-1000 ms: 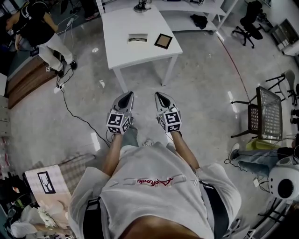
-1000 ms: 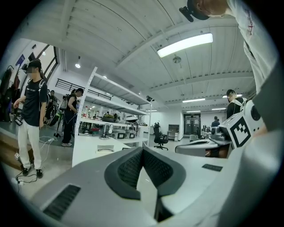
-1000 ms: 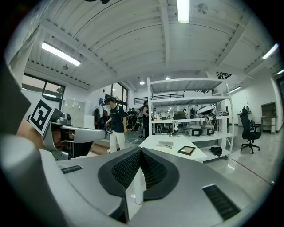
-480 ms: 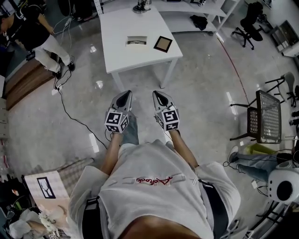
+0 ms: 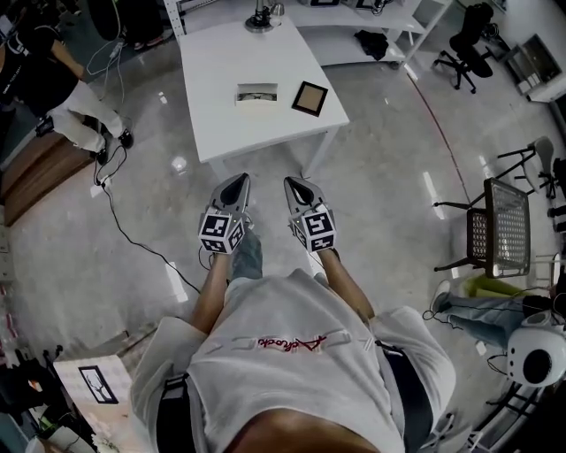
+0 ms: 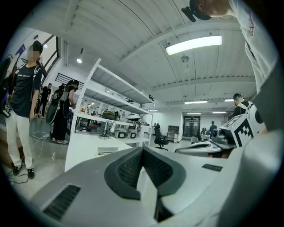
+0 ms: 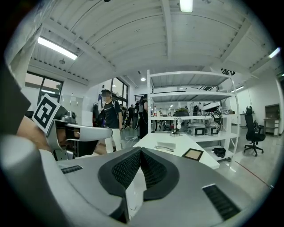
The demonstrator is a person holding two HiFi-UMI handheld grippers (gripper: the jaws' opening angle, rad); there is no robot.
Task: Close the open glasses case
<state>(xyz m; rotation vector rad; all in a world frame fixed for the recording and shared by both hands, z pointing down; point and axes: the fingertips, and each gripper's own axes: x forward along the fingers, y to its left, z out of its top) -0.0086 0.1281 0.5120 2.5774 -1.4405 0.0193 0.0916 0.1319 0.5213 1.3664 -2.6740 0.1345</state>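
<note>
One white desk (image 5: 212,62) carries three things: one open glasses case (image 5: 256,93), one dark square frame (image 5: 309,98) and one small metal stand (image 5: 261,16). There are two claws, the left claw (image 5: 237,182) and the right claw (image 5: 295,184). Two chairs stand on the floor, one black office chair (image 5: 464,40) and one mesh chair (image 5: 502,217). The head view shows one bystander (image 5: 75,111).

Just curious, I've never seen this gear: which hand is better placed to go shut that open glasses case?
Left, marginally. The glasses case lies slightly nearer the left gripper than the right gripper; both are shut, empty, and well short of the table.
</note>
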